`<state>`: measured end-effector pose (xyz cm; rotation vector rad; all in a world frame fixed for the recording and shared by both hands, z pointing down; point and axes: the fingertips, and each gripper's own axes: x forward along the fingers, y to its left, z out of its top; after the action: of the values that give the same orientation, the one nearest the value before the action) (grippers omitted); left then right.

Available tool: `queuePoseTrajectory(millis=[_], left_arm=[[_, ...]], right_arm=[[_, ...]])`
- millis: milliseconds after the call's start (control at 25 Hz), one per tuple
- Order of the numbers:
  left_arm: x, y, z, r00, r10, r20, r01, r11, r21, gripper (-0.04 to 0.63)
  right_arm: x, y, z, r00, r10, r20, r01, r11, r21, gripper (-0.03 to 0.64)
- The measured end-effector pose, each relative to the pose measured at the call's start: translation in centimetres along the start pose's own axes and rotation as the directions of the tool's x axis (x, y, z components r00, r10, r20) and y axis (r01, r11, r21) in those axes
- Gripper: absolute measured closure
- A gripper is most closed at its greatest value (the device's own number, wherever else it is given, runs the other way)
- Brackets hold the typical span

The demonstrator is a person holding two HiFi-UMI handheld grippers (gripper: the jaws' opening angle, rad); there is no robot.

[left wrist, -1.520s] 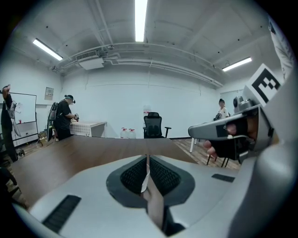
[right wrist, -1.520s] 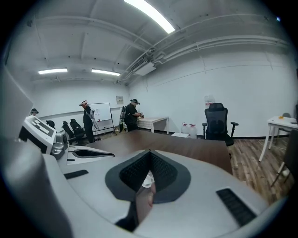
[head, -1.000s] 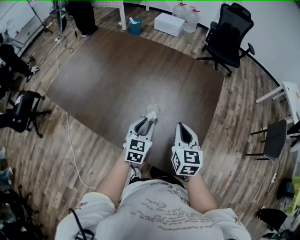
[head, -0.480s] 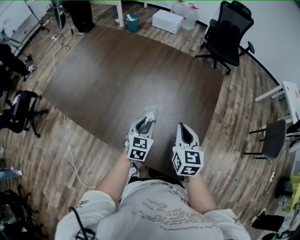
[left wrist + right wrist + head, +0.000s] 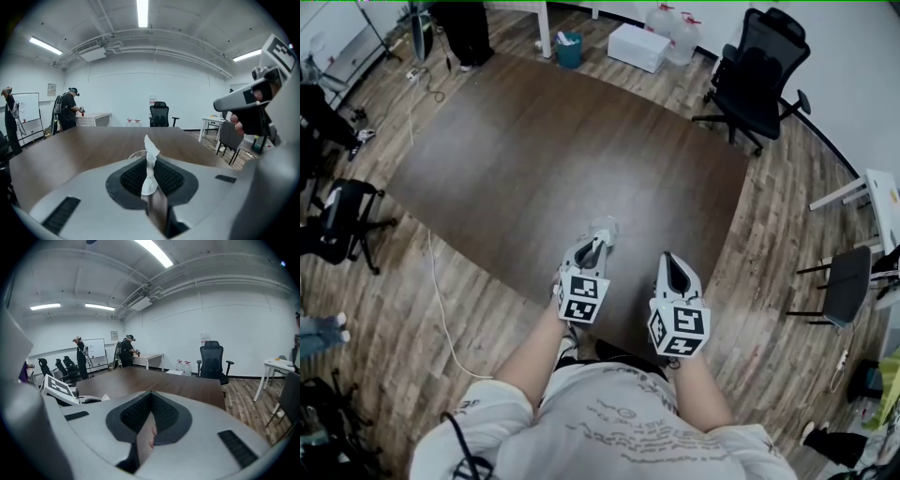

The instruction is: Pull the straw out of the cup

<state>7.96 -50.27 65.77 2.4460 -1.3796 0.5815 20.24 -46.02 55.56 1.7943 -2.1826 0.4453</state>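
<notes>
A clear plastic cup (image 5: 605,228) stands on the dark wooden table (image 5: 562,141) near its front edge. Out of it sticks a white straw (image 5: 150,150) with a crumpled top; only the cup's rim (image 5: 136,153) shows behind the jaws in the left gripper view. My left gripper (image 5: 597,244) (image 5: 149,161) is at the cup, its jaws closing, and the pads hold the straw between them. My right gripper (image 5: 671,264) (image 5: 150,395) hovers to the cup's right, shut with nothing in it.
Black office chairs (image 5: 755,80) stand at the table's far right and another chair (image 5: 347,220) at its left. A white box (image 5: 637,45) and water bottles (image 5: 670,19) lie beyond the far end. People (image 5: 68,110) stand by a whiteboard (image 5: 28,110).
The left gripper has sunk a little towards the cup and its jaws have narrowed from wide apart onto the straw. The right gripper has stayed where it was.
</notes>
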Motion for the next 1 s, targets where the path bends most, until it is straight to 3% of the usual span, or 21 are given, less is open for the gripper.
queuePoseTrajectory(millis=[600, 1000], left_arm=[[-5.1, -1.4, 6.3, 0.99, -0.045, 0.133, 0.043, 0.999, 0.02, 0.543], [-11.8, -1.7, 10.0, 0.98, -0.002, 0.197, -0.012, 0.997, 0.074, 0.543]], right_arm=[[-1.8, 1.5, 1.7, 0.998, 0.023, 0.063, -0.023, 1.0, 0.003, 0.601], [-3.6, 4.1, 3.6, 0.987, 0.059, 0.148, -0.066, 0.997, 0.039, 0.603]])
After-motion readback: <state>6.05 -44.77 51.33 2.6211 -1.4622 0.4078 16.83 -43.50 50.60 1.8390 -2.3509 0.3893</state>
